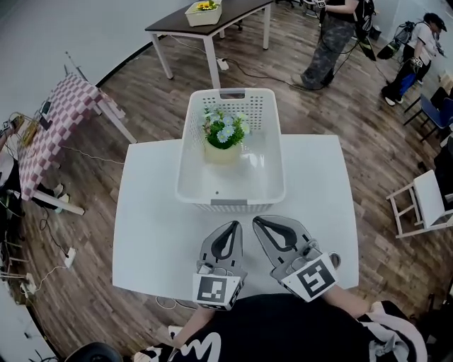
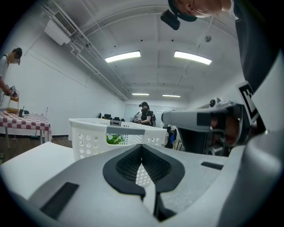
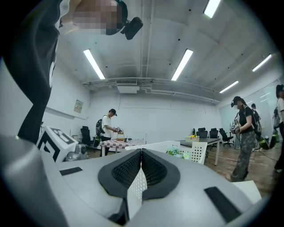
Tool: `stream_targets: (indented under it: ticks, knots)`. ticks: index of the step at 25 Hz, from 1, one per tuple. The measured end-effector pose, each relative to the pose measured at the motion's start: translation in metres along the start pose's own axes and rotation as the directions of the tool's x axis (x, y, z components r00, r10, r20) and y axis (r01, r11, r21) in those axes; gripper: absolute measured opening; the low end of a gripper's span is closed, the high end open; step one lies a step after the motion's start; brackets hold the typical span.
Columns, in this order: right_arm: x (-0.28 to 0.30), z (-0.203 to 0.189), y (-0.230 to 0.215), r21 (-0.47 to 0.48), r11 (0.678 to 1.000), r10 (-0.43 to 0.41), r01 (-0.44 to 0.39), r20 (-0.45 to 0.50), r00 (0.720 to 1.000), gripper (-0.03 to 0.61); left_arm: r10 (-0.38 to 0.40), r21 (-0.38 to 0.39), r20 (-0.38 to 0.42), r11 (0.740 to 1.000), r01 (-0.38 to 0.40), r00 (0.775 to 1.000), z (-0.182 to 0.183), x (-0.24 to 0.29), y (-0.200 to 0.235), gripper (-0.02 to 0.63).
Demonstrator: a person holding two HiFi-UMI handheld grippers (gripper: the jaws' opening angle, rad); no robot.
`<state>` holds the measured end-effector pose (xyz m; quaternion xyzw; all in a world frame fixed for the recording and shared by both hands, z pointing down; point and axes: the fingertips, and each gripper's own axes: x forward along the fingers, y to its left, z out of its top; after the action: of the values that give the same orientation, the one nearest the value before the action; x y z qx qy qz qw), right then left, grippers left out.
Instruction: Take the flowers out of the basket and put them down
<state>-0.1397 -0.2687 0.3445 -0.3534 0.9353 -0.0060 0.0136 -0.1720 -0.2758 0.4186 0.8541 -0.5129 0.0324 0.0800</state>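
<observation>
A white plastic basket (image 1: 192,182) stands at the far middle of the white table (image 1: 145,212). Inside it, toward the far end, a potted bunch of pale flowers with green leaves (image 1: 224,134) stands upright. My left gripper (image 1: 233,225) and right gripper (image 1: 257,221) hover side by side near the table's front edge, just short of the basket, both shut and holding nothing. In the left gripper view the basket (image 2: 95,135) shows ahead with green leaves (image 2: 114,139) behind its holes. The right gripper view has the basket (image 3: 177,150) ahead to the right.
A dark table (image 1: 205,25) with a yellow flower box (image 1: 203,12) stands beyond. A checked-cloth table (image 1: 53,124) is at the left, a white chair (image 1: 425,205) at the right. People (image 1: 333,35) stand in the back. Cables lie on the wooden floor.
</observation>
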Motion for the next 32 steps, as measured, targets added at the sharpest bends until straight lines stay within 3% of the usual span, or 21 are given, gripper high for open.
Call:
stream_targets:
  ticks: [8, 16, 20, 27, 32]
  knots:
    - [0.011, 0.062, -0.028, -0.212, 0.976, 0.042, -0.047, -0.032, 0.999, 0.018, -0.005, -0.037, 0.032, 0.999, 0.007, 0.999, 0.002, 0.001, -0.002, 0.005]
    - [0.069, 0.076, -0.037, -0.450, 0.869, 0.139, -0.206, -0.176, 0.974, 0.018, 0.025, -0.064, 0.018, 0.998, -0.024, 1.000, -0.004, -0.010, 0.011, 0.005]
    - [0.103, 0.057, -0.042, -0.492, 0.820, 0.149, -0.292, -0.309, 0.939, 0.018, 0.052, -0.080, 0.009, 0.995, -0.052, 0.999, -0.012, -0.021, 0.018, 0.005]
    - [0.158, 0.019, -0.047, -0.571, 0.690, 0.180, -0.444, -0.459, 0.870, 0.020, 0.102, -0.099, -0.001, 0.990, -0.101, 0.995, -0.017, -0.034, 0.032, 0.005]
    - [0.186, -0.023, -0.063, -0.536, 0.672, 0.152, -0.511, -0.575, 0.804, 0.020, 0.142, -0.110, 0.001, 0.984, -0.142, 0.990, -0.020, -0.045, 0.042, 0.005]
